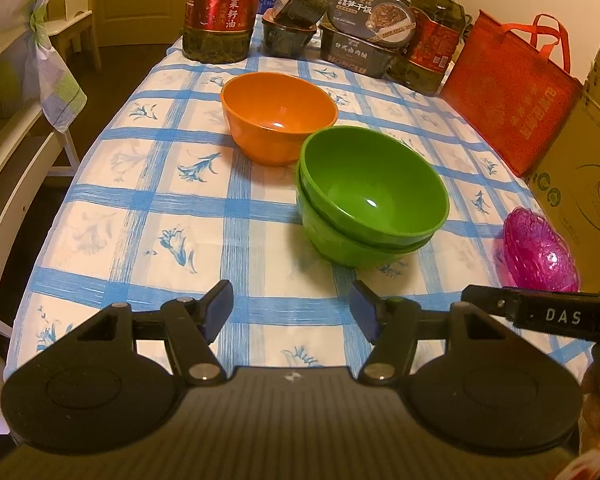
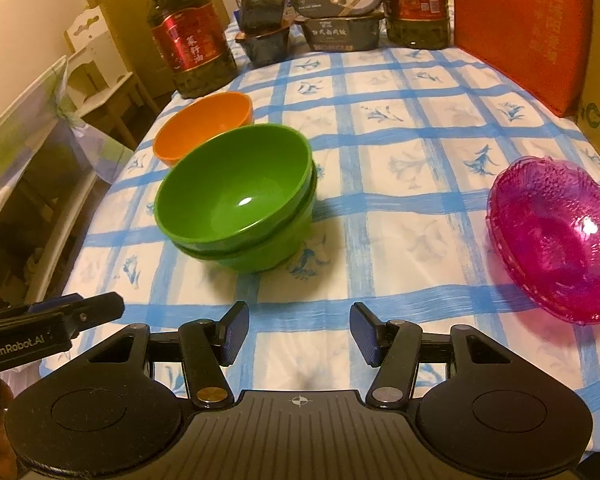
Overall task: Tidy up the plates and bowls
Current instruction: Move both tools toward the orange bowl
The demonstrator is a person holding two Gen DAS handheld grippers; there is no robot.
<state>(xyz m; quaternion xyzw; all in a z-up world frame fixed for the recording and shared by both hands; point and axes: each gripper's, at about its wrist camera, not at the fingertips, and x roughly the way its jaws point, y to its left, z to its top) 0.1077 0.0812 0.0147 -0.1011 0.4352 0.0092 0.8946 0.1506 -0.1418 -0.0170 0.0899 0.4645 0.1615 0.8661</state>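
Two green bowls sit nested on the blue-checked tablecloth, also in the right wrist view. An orange bowl stands just behind them, seen too in the right wrist view. Stacked pink glass plates lie at the right, also in the left wrist view. My left gripper is open and empty, short of the green bowls. My right gripper is open and empty, between the green bowls and the pink plates.
Oil bottles, stacked food containers and a red bag line the table's far side. A cardboard box stands at the right. A chair stands off the left edge.
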